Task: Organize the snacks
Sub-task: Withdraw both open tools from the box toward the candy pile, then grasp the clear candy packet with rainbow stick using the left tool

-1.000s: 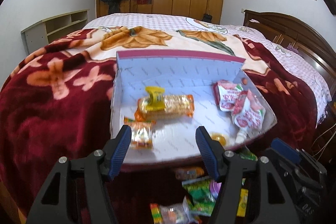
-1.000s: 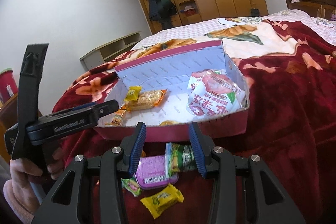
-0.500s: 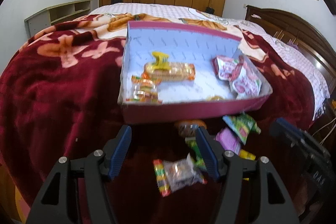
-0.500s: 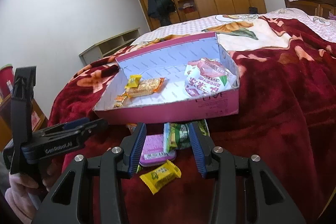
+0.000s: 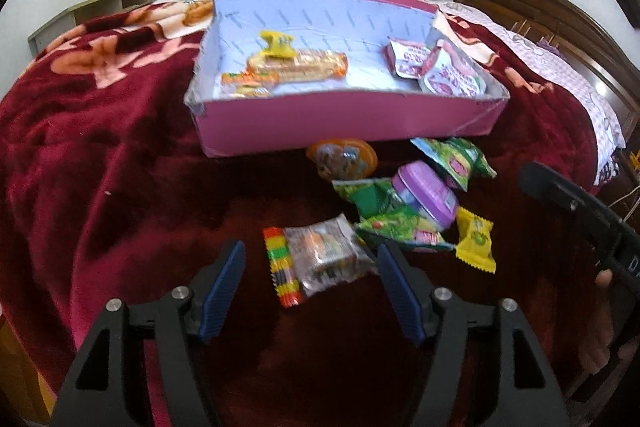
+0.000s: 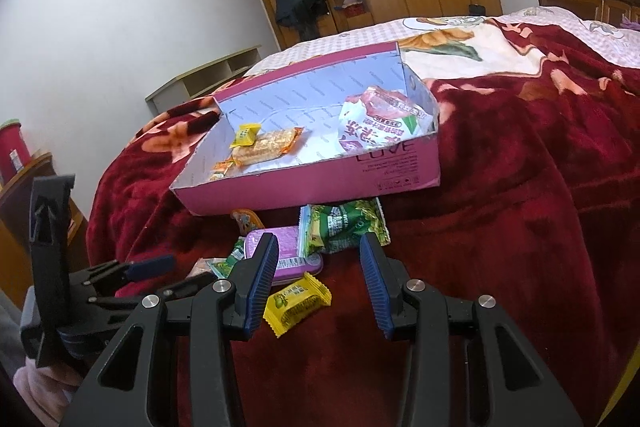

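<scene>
pink box sits open on the red blanket, already holding a cracker pack, a small yellow sweet, an orange wrapper and two red-white pouches at its right end. loose snacks lie on the blanket just in front of its near wall.

a second ago the left gripper looked down into the box; now it has dropped and pulled back to the loose pile. jaws opening, nothing gripped, the clear packet with the striped edge lying between the tips. reads as the next pick lined up.

right gripper partly open, empty, hovering over the purple tin and yellow candy.

around: green packets overlap the tin; an orange-lidded cup touches the box wall. the nearest green packet's edge sits beside the left gripper's right finger and could get caught in the pinch.
</scene>
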